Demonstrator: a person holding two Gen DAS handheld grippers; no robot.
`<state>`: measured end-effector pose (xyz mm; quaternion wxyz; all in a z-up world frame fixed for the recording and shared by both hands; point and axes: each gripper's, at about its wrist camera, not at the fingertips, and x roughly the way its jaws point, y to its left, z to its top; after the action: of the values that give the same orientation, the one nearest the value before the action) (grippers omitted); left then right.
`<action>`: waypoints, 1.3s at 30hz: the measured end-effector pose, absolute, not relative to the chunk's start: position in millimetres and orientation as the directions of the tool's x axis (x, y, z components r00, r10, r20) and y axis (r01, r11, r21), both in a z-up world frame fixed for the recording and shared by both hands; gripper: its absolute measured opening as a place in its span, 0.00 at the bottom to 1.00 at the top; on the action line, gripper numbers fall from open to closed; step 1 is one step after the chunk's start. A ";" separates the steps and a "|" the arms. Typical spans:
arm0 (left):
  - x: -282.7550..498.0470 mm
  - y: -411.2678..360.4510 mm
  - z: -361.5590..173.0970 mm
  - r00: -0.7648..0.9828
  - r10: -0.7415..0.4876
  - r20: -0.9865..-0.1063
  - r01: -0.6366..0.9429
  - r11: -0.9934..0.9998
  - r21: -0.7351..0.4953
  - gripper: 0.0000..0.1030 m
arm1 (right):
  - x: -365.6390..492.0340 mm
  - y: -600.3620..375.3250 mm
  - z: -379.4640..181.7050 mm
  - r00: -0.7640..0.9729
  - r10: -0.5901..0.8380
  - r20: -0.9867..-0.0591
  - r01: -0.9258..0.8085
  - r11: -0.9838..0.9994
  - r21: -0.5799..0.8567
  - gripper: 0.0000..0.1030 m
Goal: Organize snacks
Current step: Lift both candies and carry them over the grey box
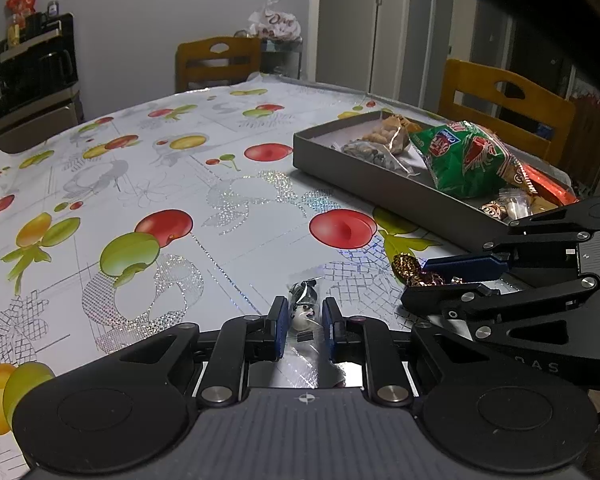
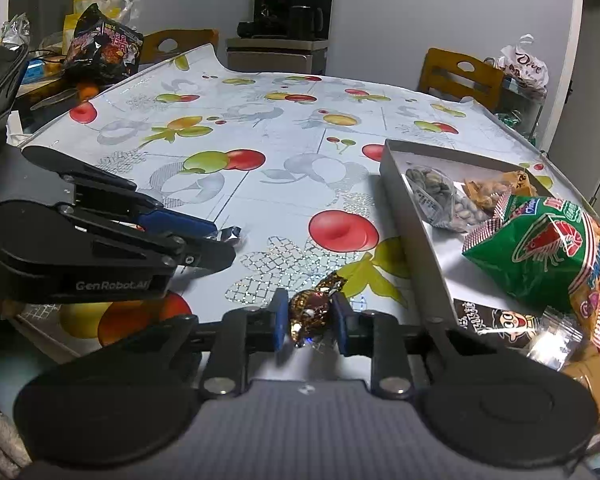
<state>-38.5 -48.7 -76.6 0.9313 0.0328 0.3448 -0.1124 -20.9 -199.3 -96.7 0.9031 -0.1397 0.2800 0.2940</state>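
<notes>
Now my right hand-held gripper (image 2: 309, 319) is shut on a brown foil candy (image 2: 314, 308), and my left hand-held gripper (image 1: 305, 317) is shut on a small clear packet (image 1: 305, 305), both near the counter's (image 1: 220, 184) front edge. Off to the right sits the gray tray (image 2: 414, 232), nearer my right hand, nothing between, with a big green bag (image 2: 548, 248) inside.

2 low wrist views close over the table (image 1: 228, 208), angled downward, both sharing the tray (image 2: 416, 216).
</notes>
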 end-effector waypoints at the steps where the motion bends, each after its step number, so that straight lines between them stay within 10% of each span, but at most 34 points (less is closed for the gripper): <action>1: -38.5 -48.6 -76.5 0.737 -0.187 -0.649 0.232 0.972 -0.017 0.20 | -20.4 -200.0 -96.5 0.668 0.456 -0.588 -0.611 0.787 -0.085 0.23; 39: -6.0 -88.9 -9.8 0.812 -0.232 -0.536 0.294 0.955 0.031 0.18 | -29.3 -261.0 -27.8 0.727 0.553 -0.407 -0.635 0.767 -0.091 0.22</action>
<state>-6.0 -88.9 -9.8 0.9501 0.0563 0.2737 -0.1385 -29.3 -261.0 -27.8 0.9224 -0.1128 0.1811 0.3218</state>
